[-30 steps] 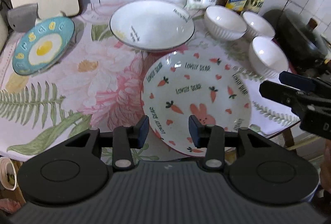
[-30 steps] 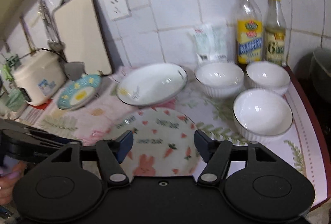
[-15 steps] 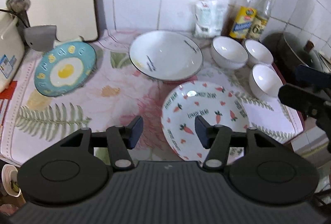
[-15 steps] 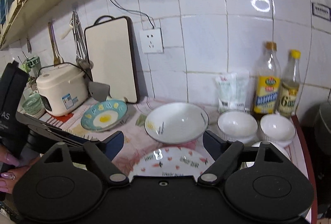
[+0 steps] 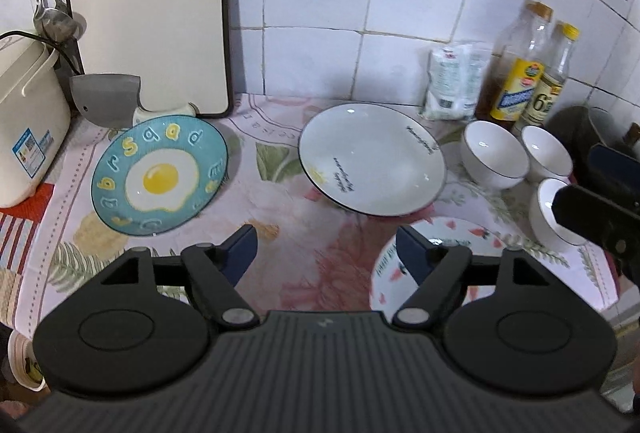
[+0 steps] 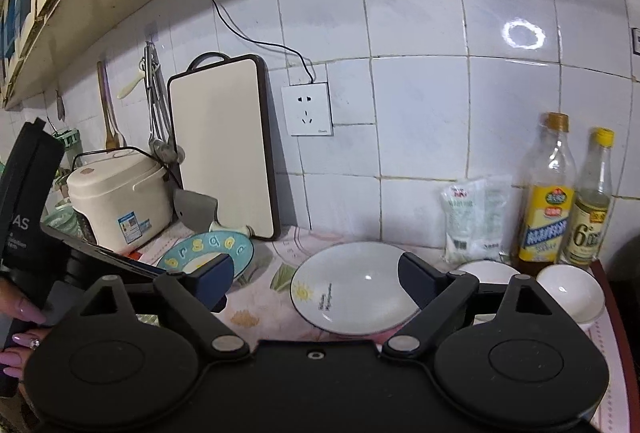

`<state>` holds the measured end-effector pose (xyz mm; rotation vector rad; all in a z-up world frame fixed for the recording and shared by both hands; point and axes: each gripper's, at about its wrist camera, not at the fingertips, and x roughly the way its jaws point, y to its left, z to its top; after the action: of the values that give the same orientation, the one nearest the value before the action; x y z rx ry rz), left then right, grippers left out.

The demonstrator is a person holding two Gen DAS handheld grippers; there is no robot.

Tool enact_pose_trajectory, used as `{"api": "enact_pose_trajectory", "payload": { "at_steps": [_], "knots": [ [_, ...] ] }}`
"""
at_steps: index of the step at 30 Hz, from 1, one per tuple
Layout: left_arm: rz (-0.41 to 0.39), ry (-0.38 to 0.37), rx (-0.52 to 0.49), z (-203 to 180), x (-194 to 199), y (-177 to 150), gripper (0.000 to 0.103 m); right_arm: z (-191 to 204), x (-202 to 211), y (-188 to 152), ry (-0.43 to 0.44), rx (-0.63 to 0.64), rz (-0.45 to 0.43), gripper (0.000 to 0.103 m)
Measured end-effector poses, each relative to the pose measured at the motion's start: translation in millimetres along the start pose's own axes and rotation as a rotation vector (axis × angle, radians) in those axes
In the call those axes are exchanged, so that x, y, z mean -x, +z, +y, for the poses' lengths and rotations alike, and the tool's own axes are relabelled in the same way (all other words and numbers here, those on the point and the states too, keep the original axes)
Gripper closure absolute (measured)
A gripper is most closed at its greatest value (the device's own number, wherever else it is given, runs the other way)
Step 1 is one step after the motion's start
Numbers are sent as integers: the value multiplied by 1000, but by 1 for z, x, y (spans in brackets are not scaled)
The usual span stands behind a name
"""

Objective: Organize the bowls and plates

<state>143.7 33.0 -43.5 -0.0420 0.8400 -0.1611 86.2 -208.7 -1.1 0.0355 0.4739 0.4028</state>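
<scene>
The left gripper (image 5: 325, 253) and right gripper (image 6: 314, 279) have just been opening; both jaws stand spread with nothing between them. The carrot plate (image 5: 436, 253) lies nearest, then the egg plate (image 5: 160, 175) and white dish (image 5: 372, 159), with bowls (image 5: 494, 159) near the bottles. To stack well, I judge each plate should be pinched by its rim.

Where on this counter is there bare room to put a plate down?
The widest free patch of floral cloth lies between the egg plate and the big white plate, running toward the near edge. The right end is crowded: three small bowls, the carrot plate and bottles.
</scene>
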Motion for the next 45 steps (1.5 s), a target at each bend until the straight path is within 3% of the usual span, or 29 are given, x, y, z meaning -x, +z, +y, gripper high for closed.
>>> {"api": "enact_pose_trajectory", "payload": {
  "at_steps": [4, 8, 15, 23, 33, 36, 38, 39, 40, 42, 45],
  "knots": [
    [-15, 9, 7, 5, -19, 3, 19, -9, -26, -6, 2, -30, 22, 11],
    [-34, 22, 6, 9, -42, 6, 18, -27, -55, -17, -10, -109, 54, 11],
    [-54, 22, 42, 15, -87, 5, 18, -49, -101, -33, -105, -200, 133, 11],
    [-84, 40, 39, 11, -128, 9, 18, -77, -148, -49, -122, -356, 242, 12],
    [-2, 66, 30, 8, -180, 16, 20, -82, -196, -66, -121, -366, 291, 14],
    [21, 54, 56, 10, -189, 17, 28, -85, -207, -68, -134, -362, 302, 18],
    [61, 35, 73, 11, -195, 18, 58, -88, -212, -69, -141, -369, 309, 23],
    [82, 6, 86, 12, -198, 18, 62, -89, -214, -70, -145, -368, 312, 27],
    [83, -20, 104, 14, -199, 19, 74, -90, -216, -70, -149, -364, 315, 29],
    [81, -19, 114, 11, -198, 19, 77, -90, -218, -73, -178, -338, 319, 51],
    [58, -2, 88, 4, -200, 17, 80, -87, -218, -74, -219, -244, 317, 61]
  ]
}}
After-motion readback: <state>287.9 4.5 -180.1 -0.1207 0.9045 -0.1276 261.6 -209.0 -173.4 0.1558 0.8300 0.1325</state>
